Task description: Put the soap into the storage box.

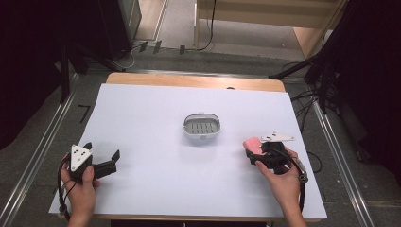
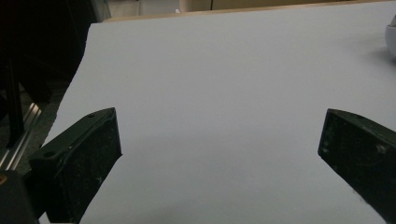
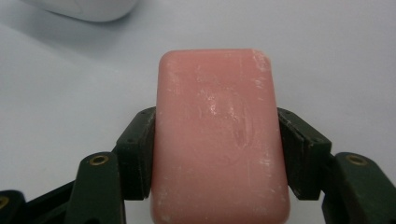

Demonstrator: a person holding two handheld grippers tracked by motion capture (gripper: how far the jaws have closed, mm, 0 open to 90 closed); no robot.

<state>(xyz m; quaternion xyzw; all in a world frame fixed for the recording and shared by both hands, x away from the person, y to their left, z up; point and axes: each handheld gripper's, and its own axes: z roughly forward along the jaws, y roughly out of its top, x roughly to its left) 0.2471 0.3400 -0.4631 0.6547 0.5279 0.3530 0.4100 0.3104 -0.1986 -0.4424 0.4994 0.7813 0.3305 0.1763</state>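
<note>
1. Two bare forearms are seen in the high view; no sleeve is worn.
2. The left gripper [image 1: 101, 158] is built of black parts and topped by a grey three-cornered plate with dark holes.
3. A black cable is trailed from the right gripper [image 3: 217, 154].
4. Brass-coloured screws, probably, are set in its jaw arms; flat black pads are fitted.
</note>
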